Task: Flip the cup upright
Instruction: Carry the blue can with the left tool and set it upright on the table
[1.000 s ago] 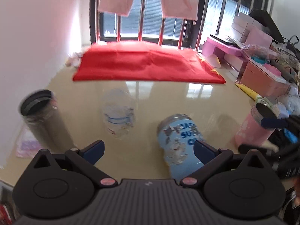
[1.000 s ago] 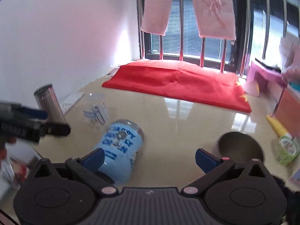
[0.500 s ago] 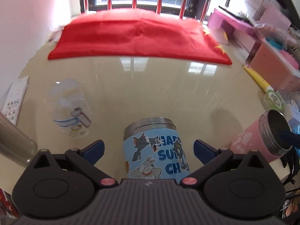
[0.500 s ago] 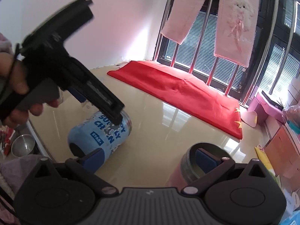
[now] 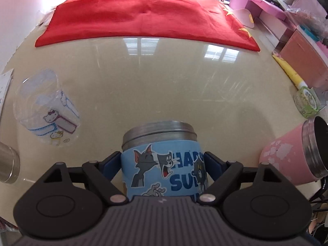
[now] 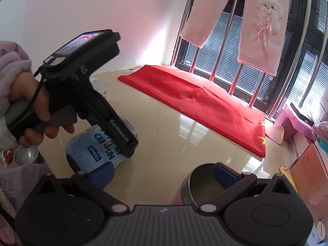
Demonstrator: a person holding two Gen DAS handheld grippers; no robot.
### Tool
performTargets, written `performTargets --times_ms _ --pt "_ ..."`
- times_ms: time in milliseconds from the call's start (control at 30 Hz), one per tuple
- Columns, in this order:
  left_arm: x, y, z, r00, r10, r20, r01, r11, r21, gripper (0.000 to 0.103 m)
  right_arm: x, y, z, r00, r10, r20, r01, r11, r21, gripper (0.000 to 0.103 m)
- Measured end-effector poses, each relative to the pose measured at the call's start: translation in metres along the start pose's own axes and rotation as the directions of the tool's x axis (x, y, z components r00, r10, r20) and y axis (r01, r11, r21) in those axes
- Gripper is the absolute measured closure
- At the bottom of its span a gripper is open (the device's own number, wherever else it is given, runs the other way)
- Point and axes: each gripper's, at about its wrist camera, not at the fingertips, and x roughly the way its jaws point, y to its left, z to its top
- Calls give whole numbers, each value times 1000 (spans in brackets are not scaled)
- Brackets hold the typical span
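Observation:
A blue cartoon-printed steel cup (image 5: 164, 164) lies on its side on the beige table (image 5: 164, 86), steel end away from me. My left gripper (image 5: 162, 164) has closed its blue pads onto the cup's two sides. In the right wrist view the same cup (image 6: 92, 149) lies at the left with the left gripper's body over it. My right gripper (image 6: 164, 170) is open, hovering with one pad at the rim of an upright pink cup (image 6: 205, 184). That pink cup (image 5: 295, 155) shows at the right in the left wrist view.
A clear plastic cup (image 5: 45, 110) lies on its side at the left, with a steel tumbler (image 5: 8, 166) near the left edge. A red flag (image 5: 143, 14) covers the far table. A green tape roll (image 5: 306, 102) and pink boxes (image 5: 303, 51) crowd the right edge.
My left gripper moved down and forward around the blue cup and its pads closed onto the cup's sides. My right gripper drifted closer to the pink cup, still open.

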Motion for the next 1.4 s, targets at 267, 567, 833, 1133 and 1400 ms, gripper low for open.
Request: performTargets --times_ms 267,567,833,1133,1400 --pt "-38 8 -22 993 -42 113 38 999 33 17 -4 3 2 1000 9 15 -10 1000 23 0" --pt "-73 7 -45 960 -83 267 50 991 127 18 -8 17 6 999 9 32 -13 995 102 0" --pt "-74 -8 -63 932 -86 352 -20 958 288 18 -12 25 1 997 -62 36 54 978 203 0" --pt "-61 -6 -76 908 -115 402 -42 932 360 17 -19 37 -12 991 -131 18 120 948 296 0" --pt "-65 1 -82 896 -124 426 -33 939 342 13 -24 45 -14 986 -166 24 151 940 305 0"
